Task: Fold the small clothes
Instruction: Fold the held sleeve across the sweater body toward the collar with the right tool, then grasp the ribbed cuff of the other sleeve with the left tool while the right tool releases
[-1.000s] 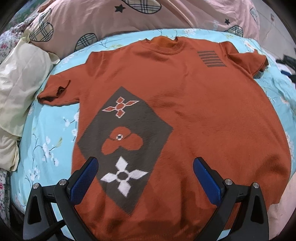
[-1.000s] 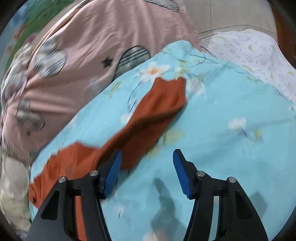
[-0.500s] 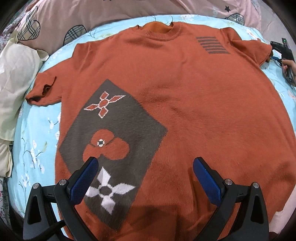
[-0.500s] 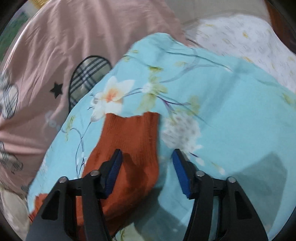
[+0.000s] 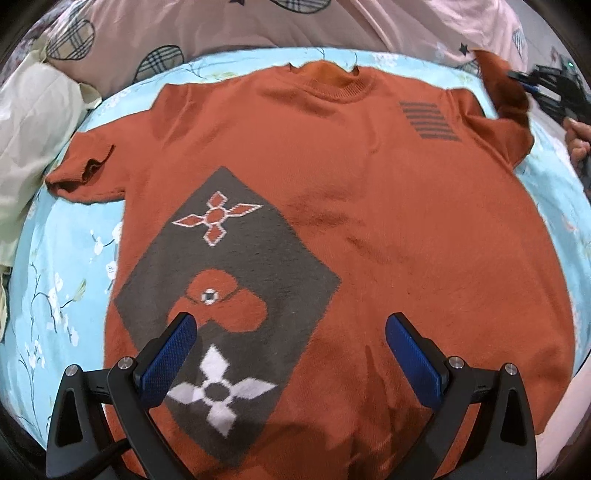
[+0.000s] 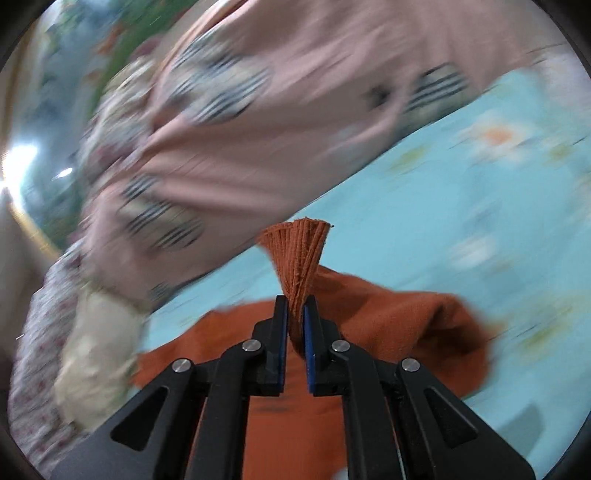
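Note:
A rust-orange knitted sweater [image 5: 369, 206] with a grey diamond panel lies spread flat, front up, on a light blue floral bed sheet [image 5: 62, 291]. My left gripper [image 5: 291, 325] hovers open over its lower part, nothing between the blue pads. In the right wrist view my right gripper [image 6: 295, 314] is closing, its pads pinched on the ribbed cuff of the sweater's sleeve [image 6: 299, 254], which fans out beyond the fingertips. The left wrist view shows that sleeve [image 5: 498, 81] lifted off the sheet at the far right, with the right gripper [image 5: 535, 79] on it.
A pink quilt [image 5: 295, 26] with plaid hearts and stars lies along the far side of the bed. A cream cloth [image 5: 33, 122] is bunched at the left. A hand [image 5: 578, 140] holds the right gripper at the far right edge.
My right gripper has shut on the sleeve cuff and lifted it off the sheet, swinging toward the sweater's body. The left gripper stayed open and drifted slightly over the sweater.

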{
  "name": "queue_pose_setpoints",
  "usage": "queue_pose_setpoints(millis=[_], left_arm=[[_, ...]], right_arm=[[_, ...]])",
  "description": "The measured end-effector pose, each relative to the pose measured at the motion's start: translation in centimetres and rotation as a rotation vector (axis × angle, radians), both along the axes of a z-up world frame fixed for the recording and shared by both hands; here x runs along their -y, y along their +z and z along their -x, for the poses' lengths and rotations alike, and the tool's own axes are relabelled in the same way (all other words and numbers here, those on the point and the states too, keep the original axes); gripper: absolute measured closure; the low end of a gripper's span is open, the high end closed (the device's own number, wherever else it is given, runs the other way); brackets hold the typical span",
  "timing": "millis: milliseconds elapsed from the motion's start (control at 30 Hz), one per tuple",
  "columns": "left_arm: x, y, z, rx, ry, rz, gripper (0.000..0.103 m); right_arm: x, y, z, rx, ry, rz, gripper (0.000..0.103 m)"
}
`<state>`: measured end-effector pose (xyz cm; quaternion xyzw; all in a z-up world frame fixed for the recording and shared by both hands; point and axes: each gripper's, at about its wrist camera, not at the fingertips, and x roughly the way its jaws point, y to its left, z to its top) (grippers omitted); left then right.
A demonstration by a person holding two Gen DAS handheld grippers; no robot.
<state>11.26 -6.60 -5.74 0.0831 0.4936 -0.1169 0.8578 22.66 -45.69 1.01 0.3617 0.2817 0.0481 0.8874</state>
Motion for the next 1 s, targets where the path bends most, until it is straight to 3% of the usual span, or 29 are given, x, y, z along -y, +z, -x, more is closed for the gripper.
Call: queue_pose_setpoints(millis=[200, 300, 500, 633, 733, 767, 867, 1000], left_arm=[[-2.8, 0.8, 0.7, 0.027, 0.043, 0.032, 0.001], [-4.7, 0.9, 0.6, 0.029, 0.078, 0.062, 0.001], [-8.2, 0.7, 0.1, 0.016, 0.142, 0.129, 0.001], [-9.3, 0.7, -1.2, 0.019, 0.156, 0.173, 0.001], [-9.6, 0.5, -3.3, 0.019, 0.146, 0.224, 0.001], [-9.4, 0.3, -4.4, 0.015, 0.137, 0.243, 0.001], [-8.6, -0.4, -7.5, -0.007, 0.113, 0.291, 0.001], [-6.9, -0.9, -13.0, -0.025, 0.074, 0.347, 0.001]], right_arm=[[-15.0, -4.2, -6.6, -0.046, 0.244, -0.143, 0.094], [-21.4, -5.5, -9.0, -0.062, 0.329, -0.151, 0.094], [-29.5, -8.2, -11.9, -0.12, 0.459, -0.159, 0.094], [-30.4, -9.0, -12.1, -0.156, 0.503, -0.159, 0.089], [-28.7, -8.7, -10.9, -0.139, 0.492, -0.164, 0.088], [-28.0, -8.3, -10.3, -0.131, 0.483, -0.165, 0.084], [-25.5, -7.1, -7.6, -0.095, 0.425, -0.148, 0.068], [-21.1, -5.7, -2.9, -0.058, 0.325, -0.135, 0.067]])
